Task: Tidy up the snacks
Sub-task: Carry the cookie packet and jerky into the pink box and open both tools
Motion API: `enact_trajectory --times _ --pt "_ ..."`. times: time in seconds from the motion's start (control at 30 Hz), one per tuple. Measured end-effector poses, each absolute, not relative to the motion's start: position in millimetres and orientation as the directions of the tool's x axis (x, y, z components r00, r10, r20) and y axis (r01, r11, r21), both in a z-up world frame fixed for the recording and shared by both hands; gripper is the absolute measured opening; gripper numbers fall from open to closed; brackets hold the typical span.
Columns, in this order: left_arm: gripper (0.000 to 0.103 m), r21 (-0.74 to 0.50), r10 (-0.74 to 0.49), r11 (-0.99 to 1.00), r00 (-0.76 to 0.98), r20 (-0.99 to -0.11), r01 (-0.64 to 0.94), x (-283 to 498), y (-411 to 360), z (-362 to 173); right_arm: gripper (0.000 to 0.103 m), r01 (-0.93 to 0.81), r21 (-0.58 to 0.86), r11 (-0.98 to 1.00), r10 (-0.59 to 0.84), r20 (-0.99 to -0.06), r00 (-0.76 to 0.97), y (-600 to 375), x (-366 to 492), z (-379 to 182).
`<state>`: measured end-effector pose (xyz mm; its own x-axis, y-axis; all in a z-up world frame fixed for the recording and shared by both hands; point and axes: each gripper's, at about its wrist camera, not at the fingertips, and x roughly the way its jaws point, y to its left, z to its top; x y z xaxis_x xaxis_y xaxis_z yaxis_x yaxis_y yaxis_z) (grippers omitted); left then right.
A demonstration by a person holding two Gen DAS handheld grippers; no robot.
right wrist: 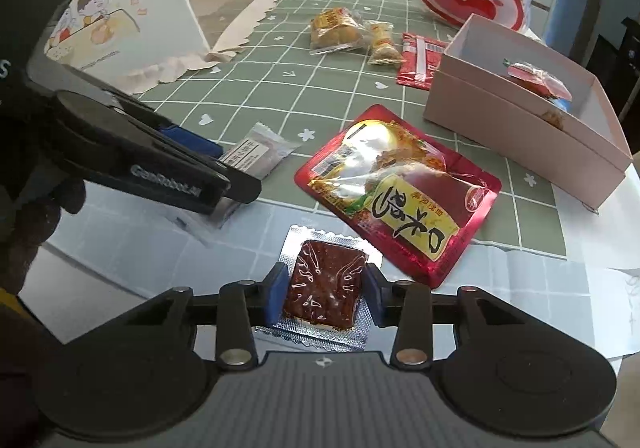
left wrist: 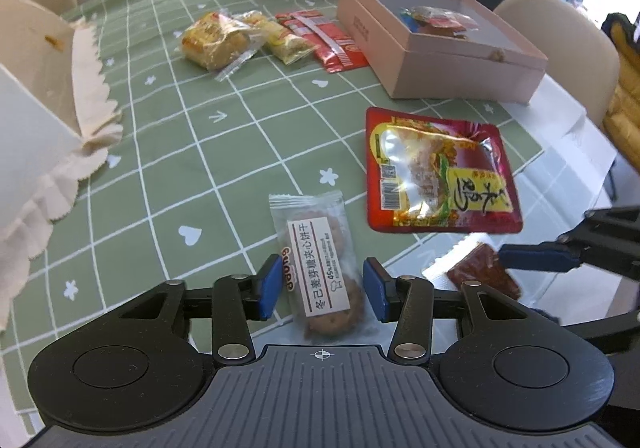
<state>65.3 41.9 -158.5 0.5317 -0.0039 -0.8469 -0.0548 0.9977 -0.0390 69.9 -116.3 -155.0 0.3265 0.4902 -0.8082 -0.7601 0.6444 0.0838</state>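
The left hand-held gripper [left wrist: 323, 290] stands spread around a clear-wrapped biscuit pack [left wrist: 320, 268] lying on the green checked table [left wrist: 208, 152]; neither blue pad touches the wrapper. The right hand-held gripper [right wrist: 326, 294] pinches a dark red snack square [right wrist: 326, 284] in a silver-edged wrapper, near the table's front edge. Just beyond it lies a large red pouch [right wrist: 400, 188], overlapping the cloth's border. The pink box [right wrist: 520, 116] sits at the right edge, holding a few packets. Open cloth lies between the pouch and the far snack cluster [left wrist: 256, 38].
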Motion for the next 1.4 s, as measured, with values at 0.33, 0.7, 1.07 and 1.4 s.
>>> enact_trajectory --times 0.33,0.7,1.07,1.4 --pt "0.036 -0.071 -0.076 0.997 0.576 -0.814 0.032 41 30 -145 0.040 -0.731 0.093 0.676 0.513 -0.771 0.376 -156 70 -125" --pt "0.036 -0.216 -0.316 0.947 0.804 -0.503 0.238 117 14 15 0.040 -0.579 0.002 0.815 0.491 -0.533 0.689 -231 126 -4" --pt "0.037 -0.339 -0.270 0.940 0.685 -0.677 0.036 309 10 -57 0.040 -0.406 0.085 0.910 0.399 -0.446 0.801 -241 210 57" --pt "0.035 -0.517 -0.325 0.856 0.740 -0.589 -0.035 290 51 -85 0.040 -0.389 0.032 0.921 0.333 -0.582 0.742 -220 239 3"
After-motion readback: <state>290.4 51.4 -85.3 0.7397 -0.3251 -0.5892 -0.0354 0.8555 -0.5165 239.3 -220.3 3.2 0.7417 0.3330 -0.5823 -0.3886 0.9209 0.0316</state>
